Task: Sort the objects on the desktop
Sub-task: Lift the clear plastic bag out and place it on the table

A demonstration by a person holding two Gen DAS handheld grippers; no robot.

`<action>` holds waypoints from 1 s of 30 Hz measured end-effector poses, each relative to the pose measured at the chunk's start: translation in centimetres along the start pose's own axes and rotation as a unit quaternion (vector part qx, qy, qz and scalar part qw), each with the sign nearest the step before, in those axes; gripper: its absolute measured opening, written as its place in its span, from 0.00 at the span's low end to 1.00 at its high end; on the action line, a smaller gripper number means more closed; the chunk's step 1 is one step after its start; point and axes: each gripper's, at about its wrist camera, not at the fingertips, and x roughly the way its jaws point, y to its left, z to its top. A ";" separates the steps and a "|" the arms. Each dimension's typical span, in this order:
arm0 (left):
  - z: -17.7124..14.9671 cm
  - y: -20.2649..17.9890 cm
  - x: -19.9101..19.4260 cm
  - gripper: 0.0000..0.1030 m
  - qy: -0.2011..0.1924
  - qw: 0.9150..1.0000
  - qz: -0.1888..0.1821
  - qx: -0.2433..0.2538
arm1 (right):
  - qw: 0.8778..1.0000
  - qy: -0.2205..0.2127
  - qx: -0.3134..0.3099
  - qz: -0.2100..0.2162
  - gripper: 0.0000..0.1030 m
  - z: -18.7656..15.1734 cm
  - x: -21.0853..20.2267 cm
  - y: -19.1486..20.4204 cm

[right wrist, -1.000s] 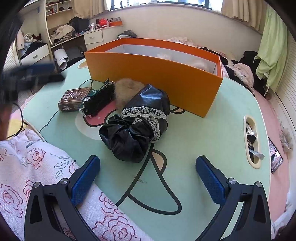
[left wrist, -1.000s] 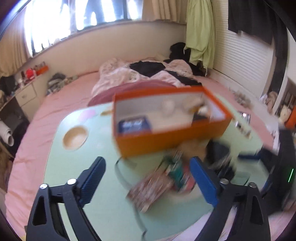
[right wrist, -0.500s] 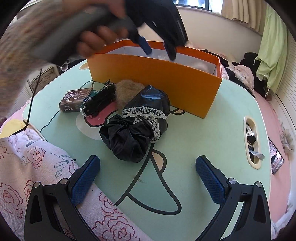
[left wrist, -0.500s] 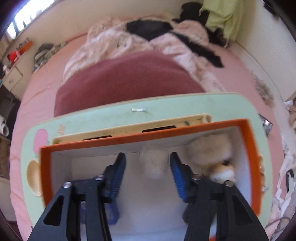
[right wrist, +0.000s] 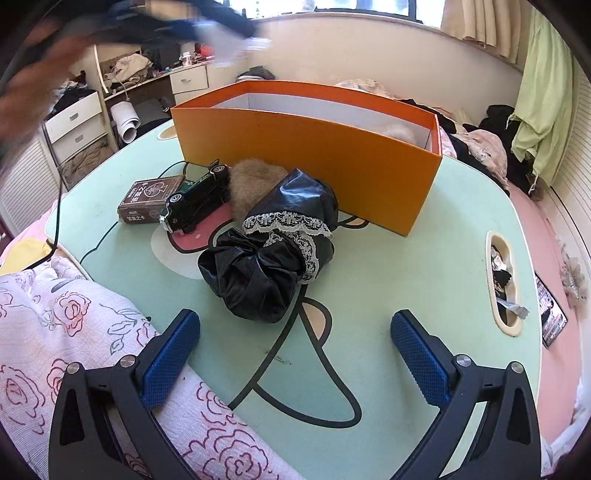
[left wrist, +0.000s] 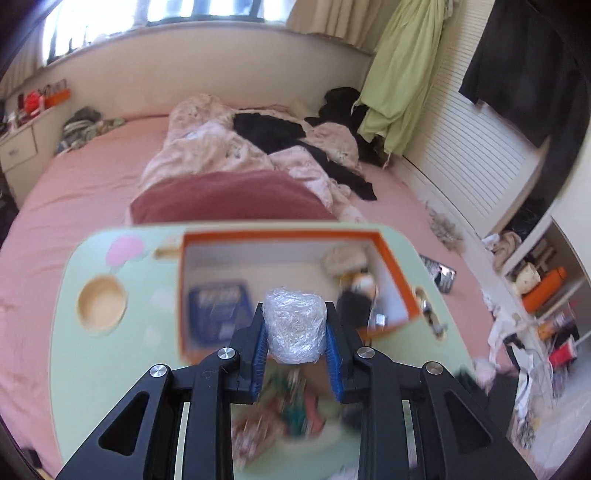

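My left gripper [left wrist: 295,334] is shut on a plastic-wrapped pale ball [left wrist: 294,325] and holds it high above the orange box [left wrist: 395,258]. The box holds a blue card pack [left wrist: 218,308], a plush toy [left wrist: 349,260] and dark items. In the right wrist view the orange box [right wrist: 314,147] stands on the green table [right wrist: 424,258]. In front of it lie a black lace-trimmed pouch [right wrist: 273,258], a brown fur ball [right wrist: 255,184], a toy car [right wrist: 199,199] and a card box [right wrist: 147,199]. My right gripper [right wrist: 295,354] is open and empty, low near the table's front edge.
The left hand and gripper pass blurred across the top left of the right wrist view [right wrist: 110,26]. A slot in the table [right wrist: 502,280] at right holds small items. A round cup recess [left wrist: 101,301] sits at the table's left. A bed with clothes [left wrist: 240,155] lies behind.
My left gripper went down into the orange box, shut on the wrapped ball and lifted it up out of the box. My right gripper has not moved.
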 end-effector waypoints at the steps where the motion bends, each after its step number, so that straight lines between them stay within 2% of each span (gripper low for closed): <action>1: -0.7 0.4 0.1 0.25 0.004 1.000 0.004 -0.002 | 1.000 0.000 0.000 0.000 1.00 0.0 0.0 0.0; 3: -2.0 1.4 1.0 0.25 0.014 1.000 0.017 -0.007 | 1.000 0.000 0.000 0.000 1.00 0.0 0.0 0.0; 6: -2.6 2.9 3.4 0.26 0.022 0.999 0.005 -0.034 | 1.000 0.000 0.000 0.000 1.00 0.0 -0.1 0.0; 8: -2.8 3.6 4.1 0.42 0.014 0.998 -0.007 -0.061 | 1.000 0.000 0.000 0.000 1.00 0.0 -0.1 0.1; 10: -3.2 4.0 3.5 0.67 -0.005 0.997 -0.010 -0.074 | 1.000 0.000 0.000 0.000 1.00 0.0 -0.2 0.1; 12: -4.0 4.0 2.3 0.77 -0.028 0.997 -0.005 -0.068 | 1.000 0.000 0.000 0.000 1.00 0.0 -0.2 0.0; 15: -5.6 4.0 0.8 0.87 -0.038 0.997 0.033 -0.050 | 1.000 0.001 0.000 0.000 1.00 0.0 -0.2 0.0; 18: -8.2 4.5 0.2 0.93 -0.032 0.998 0.042 -0.046 | 1.000 0.001 0.000 0.000 1.00 0.0 -0.2 0.0; 20: -9.8 4.4 0.8 0.95 -0.009 0.998 0.043 -0.036 | 1.000 0.001 0.000 0.000 1.00 0.0 -0.2 0.0; 23: -11.7 3.3 2.7 0.95 0.035 0.998 0.058 0.007 | 1.000 0.001 0.000 0.000 1.00 0.0 -0.2 0.1; 24: -12.0 3.0 3.4 0.95 0.048 0.997 0.060 0.016 | 1.000 0.001 0.000 0.000 1.00 0.0 -0.2 0.0; 25: -12.3 2.8 4.4 1.00 0.067 0.995 0.062 0.027 | 1.000 0.001 0.000 0.000 1.00 0.0 -0.3 0.0; 28: -12.3 1.5 5.7 1.00 0.079 0.988 0.105 0.076 | 1.000 0.000 -0.001 -0.001 1.00 -0.1 -0.3 0.1; 30: -12.3 1.5 5.7 1.00 0.079 0.989 0.100 0.077 | 1.000 0.000 -0.001 -0.001 1.00 -0.2 -0.4 0.1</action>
